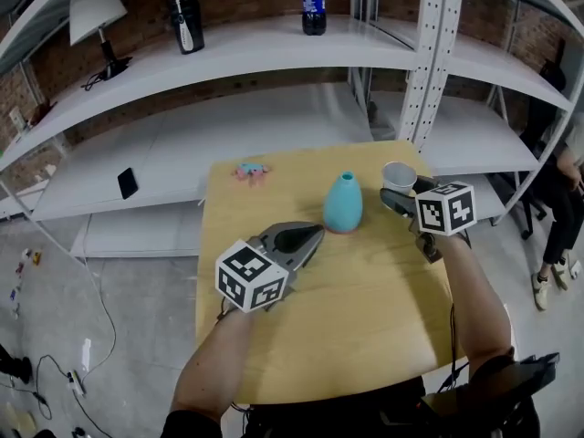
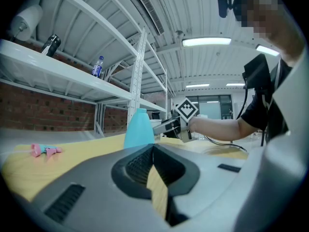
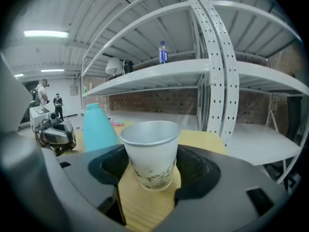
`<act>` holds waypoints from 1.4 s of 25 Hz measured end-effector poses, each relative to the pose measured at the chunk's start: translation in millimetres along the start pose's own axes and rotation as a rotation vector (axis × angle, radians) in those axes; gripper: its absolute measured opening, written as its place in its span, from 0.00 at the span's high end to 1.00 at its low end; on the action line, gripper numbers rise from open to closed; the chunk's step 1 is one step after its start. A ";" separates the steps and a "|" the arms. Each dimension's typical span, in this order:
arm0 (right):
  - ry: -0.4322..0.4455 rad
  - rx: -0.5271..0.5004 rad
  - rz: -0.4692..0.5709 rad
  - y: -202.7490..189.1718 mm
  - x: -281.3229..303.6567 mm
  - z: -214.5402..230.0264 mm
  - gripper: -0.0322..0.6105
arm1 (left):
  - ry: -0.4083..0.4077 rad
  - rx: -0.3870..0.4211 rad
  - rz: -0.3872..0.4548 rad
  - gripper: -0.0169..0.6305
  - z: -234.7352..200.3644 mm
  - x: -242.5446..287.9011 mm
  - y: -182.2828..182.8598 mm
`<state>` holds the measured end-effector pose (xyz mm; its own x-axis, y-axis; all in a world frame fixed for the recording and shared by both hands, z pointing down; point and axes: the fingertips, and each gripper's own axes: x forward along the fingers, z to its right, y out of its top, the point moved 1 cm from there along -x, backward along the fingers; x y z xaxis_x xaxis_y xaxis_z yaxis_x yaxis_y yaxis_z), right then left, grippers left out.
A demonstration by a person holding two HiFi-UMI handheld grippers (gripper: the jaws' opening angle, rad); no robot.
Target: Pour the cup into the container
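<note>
A white paper cup (image 1: 399, 173) (image 3: 150, 151) stands upright near the far right of the yellow table (image 1: 347, 318). My right gripper (image 1: 406, 194) (image 3: 150, 154) has a jaw on each side of it, closed against its walls. To the cup's left stands the container, a teal vase-shaped vessel (image 1: 343, 203) (image 3: 98, 127) (image 2: 139, 128). My left gripper (image 1: 315, 233) (image 2: 153, 151) hovers low over the table just left of the vessel, pointing toward it. Its jaws are together and hold nothing.
A small pink and teal toy (image 1: 250, 171) lies at the table's far left. White shelving behind carries a bottle (image 1: 313, 3), a black flask (image 1: 185, 23), a lamp (image 1: 96, 16) and a phone (image 1: 128, 182). A perforated post (image 1: 429, 53) rises behind the cup. A person (image 1: 557, 208) sits at far right.
</note>
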<state>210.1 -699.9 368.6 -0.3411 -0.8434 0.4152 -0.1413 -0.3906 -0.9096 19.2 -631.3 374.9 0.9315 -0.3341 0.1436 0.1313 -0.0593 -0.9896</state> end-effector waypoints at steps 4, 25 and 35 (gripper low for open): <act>0.001 0.022 -0.001 -9.5 10.2 8.5 0.47 | 0.031 0.001 -0.002 0.97 -7.4 -1.6 4.5; 0.017 0.002 0.136 -11.3 -79.8 0.1 0.35 | 0.132 -0.031 -0.007 0.97 -1.7 -6.6 -0.3; 0.147 -0.031 0.238 -59.8 -214.7 -116.6 0.56 | 0.194 -0.031 0.076 0.97 121.4 -80.1 5.4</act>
<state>183.4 -452.4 332.2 -0.4990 -0.8465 0.1857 -0.0687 -0.1750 -0.9822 -13.6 -490.6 356.7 0.8552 -0.5133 0.0711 0.0500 -0.0548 -0.9972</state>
